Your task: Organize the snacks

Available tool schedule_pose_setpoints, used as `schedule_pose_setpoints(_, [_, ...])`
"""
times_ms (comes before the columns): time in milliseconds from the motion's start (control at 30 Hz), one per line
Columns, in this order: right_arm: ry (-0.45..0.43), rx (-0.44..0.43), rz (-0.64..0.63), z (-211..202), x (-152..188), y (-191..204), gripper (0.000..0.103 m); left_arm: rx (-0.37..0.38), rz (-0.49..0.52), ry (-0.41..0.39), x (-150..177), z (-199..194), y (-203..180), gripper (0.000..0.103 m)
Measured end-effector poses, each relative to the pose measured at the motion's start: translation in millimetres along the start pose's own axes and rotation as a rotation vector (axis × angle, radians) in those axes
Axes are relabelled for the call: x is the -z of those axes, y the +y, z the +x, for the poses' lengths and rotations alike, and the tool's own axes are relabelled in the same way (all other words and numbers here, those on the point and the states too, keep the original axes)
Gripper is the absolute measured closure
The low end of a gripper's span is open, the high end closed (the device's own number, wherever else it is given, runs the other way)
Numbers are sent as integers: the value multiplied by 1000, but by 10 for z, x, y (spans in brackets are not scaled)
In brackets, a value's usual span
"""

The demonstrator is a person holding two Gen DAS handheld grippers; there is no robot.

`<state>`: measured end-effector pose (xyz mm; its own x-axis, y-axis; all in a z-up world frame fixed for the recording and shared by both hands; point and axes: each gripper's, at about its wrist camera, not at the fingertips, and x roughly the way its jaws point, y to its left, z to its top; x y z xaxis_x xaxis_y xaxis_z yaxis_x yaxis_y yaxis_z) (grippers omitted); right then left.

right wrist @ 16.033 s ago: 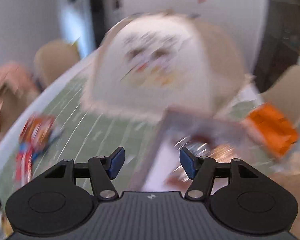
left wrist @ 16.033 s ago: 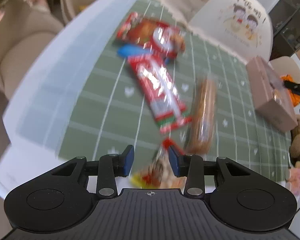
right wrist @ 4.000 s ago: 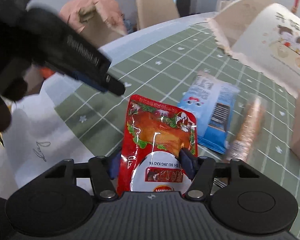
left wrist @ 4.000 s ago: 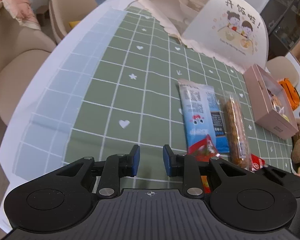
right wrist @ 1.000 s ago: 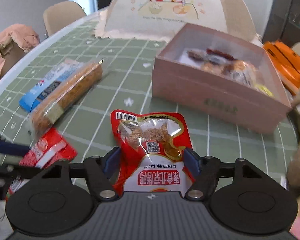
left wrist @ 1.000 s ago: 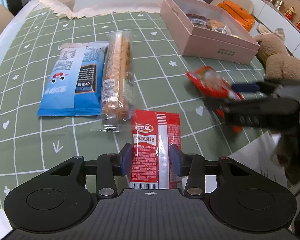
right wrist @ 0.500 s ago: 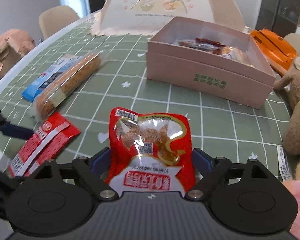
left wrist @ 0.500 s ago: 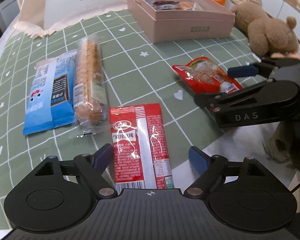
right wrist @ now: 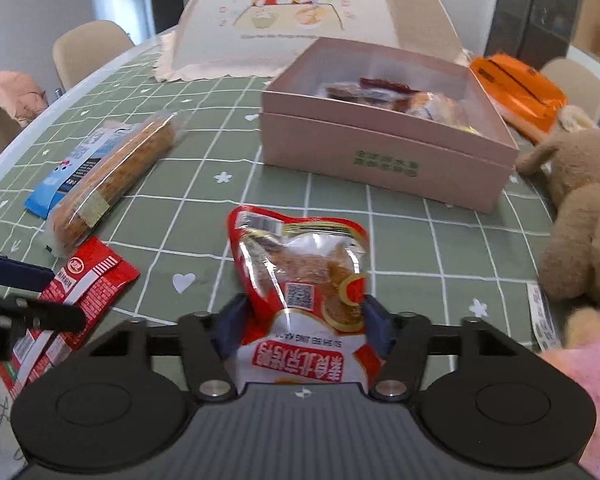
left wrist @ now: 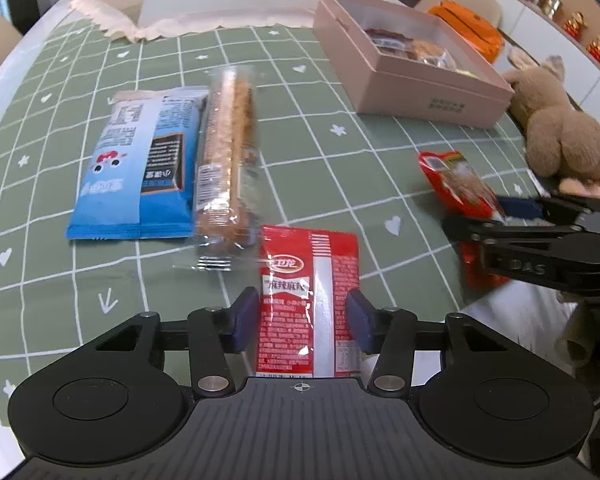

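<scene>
Left wrist view: well ahead and to the left of the left claw (left wrist: 299,320) a blue snack packet (left wrist: 138,164) lies flat on the table (left wrist: 40,184), and touching its right edge is a long clear-wrapped biscuit stick (left wrist: 228,152), its long axis running away from the claw. Directly between the claw's blue pads lies the red spicy-strip sachet (left wrist: 308,300), long axis along the claw's pointing line, near end under the claw body. The jaws have just been closing from wide; they stand at a middling gap with a sliver of space beside each pad, so the sachet is bracketed, not yet pinched, as far as I can judge.

Further right and ahead sits the open pink box (left wrist: 412,80), already holding a few wrapped snacks — the likely destination, lying ahead and to the right of both claws.

In the right wrist view the right claw (right wrist: 301,326) has also just been closing, and its pads press the sides of the red roast-duck pouch (right wrist: 304,280), which stands lifted out ahead of the claw. The box lies straight ahead of this claw and nearer to it than to the left — the right hand looks better placed to deliver first. A brown plush toy (right wrist: 580,216) sits right of the box.
</scene>
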<state>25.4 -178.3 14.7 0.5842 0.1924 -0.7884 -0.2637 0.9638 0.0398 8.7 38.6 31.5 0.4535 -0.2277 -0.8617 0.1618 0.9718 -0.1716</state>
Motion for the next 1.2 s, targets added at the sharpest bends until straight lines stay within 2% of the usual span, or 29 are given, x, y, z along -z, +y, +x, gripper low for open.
schedule_pose_setpoints(100, [4,-32,47,-130,-11,-106,49,-19,20,9,-11,11,-50,49])
schedule_pose_setpoints(233, [-46,-97,91,-404,-87,-219,49,-44,66,19,0,34,-138,45])
schedule_pose_setpoints(300, [-68,-90,90,-485,-127,-241,49,-53,94,25,2,51,-190,39])
schedule_pose_setpoints(400, [-76,-73,83,-510,-151,-254,49,-99,174,44,12,95,-320,36])
schedule_pose_setpoints(433, [-70,-67,78,-498,-142,-250,49,-114,191,44,19,103,-352,36])
schedule_pose_setpoints(667, [-58,-59,23,-515,-18,-234,49,-124,149,34,13,108,-347,37])
schedule_pose_setpoints(733, [-67,-50,16,-560,0,-263,49,-119,149,31,17,92,-349,45])
schedule_pose_setpoints(767, [-74,-44,15,-598,7,-284,49,-109,135,30,19,64,-349,52])
schedule_pose_setpoints(833, [-88,-30,11,-681,17,-333,49,-51,97,15,39,-43,-348,53])
schedule_pose_setpoints(933, [-115,15,7,-840,19,-426,49,13,94,-67,46,-334,-465,53])
schedule_pose_setpoints(1000, [-128,48,14,-953,15,-496,49,61,91,-144,-112,-586,-546,53])
schedule_pose_setpoints(1067, [-151,65,27,-1076,9,-577,48,118,129,-257,-455,-918,-651,53])
schedule_pose_setpoints(1167, [-195,88,35,-1257,-17,-663,48,139,200,-436,-1096,-1403,-855,52])
schedule_pose_setpoints(1200, [-210,94,36,-1311,-34,-682,48,156,203,-468,-1307,-1504,-910,52])
